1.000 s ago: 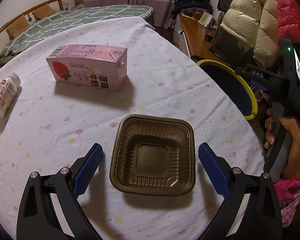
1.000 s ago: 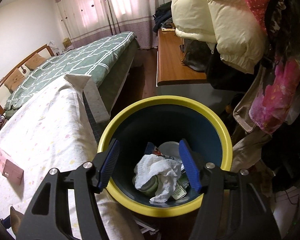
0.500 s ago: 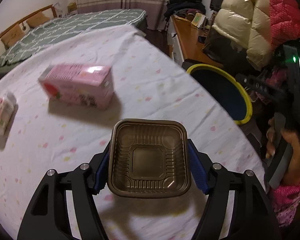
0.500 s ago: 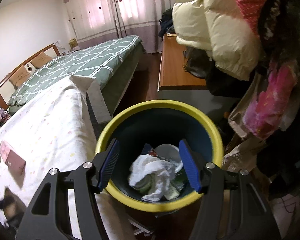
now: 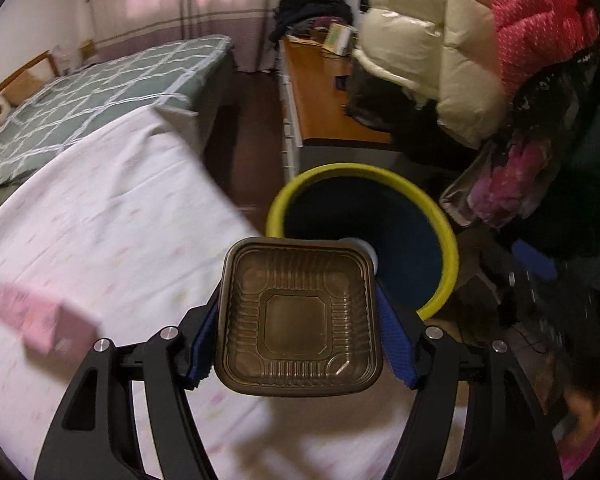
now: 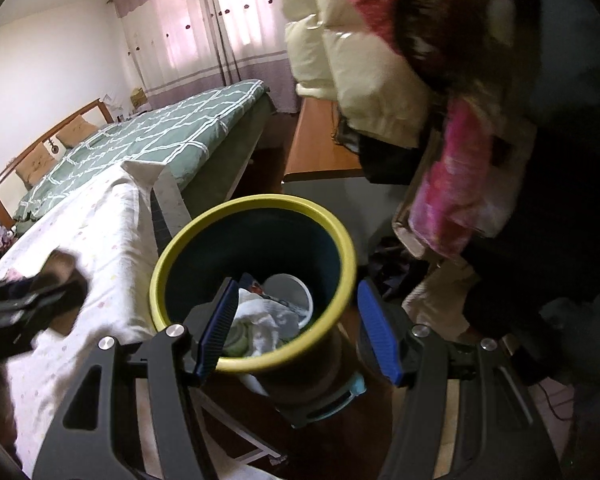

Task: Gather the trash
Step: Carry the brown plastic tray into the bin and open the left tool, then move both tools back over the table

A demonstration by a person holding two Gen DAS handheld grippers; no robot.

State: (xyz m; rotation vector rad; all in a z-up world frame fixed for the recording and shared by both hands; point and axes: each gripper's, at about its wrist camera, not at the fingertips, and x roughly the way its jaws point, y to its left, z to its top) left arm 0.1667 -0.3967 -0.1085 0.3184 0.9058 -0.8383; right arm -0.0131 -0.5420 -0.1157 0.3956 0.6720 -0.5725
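Two blue ribbed pads (image 5: 396,350) of the left gripper (image 5: 298,344) press against opposite sides of a brown plastic tray (image 5: 298,318), square with rounded corners and a ribbed inner wall, held open side up and clear of the surface beneath; its far edge overlaps the near rim of the bin in the left wrist view. Right gripper (image 6: 296,330): jaws wide apart, nothing between them, hanging over the near rim of the bin, its left pad (image 6: 219,328) inside the mouth and its right pad outside the wall. Bin (image 6: 260,360): round, dark blue inside with a yellow-green rim, standing on the floor just beside the edge of the table; contents visible from the right wrist camera are crumpled white tissue (image 6: 268,320), a white round lid or cup (image 6: 290,292) and some smaller scraps too unclear to name. Table cover (image 5: 112,216): white cloth with small pastel dots. Pink carton (image 5: 42,324): blurred, lying on the cloth to the left of the left gripper, well apart from the tray. Beyond: bed with green checked quilt (image 6: 152,140), wooden side table (image 5: 324,100), cream and pink padded coats (image 5: 432,52) hanging at right, pink curtains (image 6: 212,28) at the back wall
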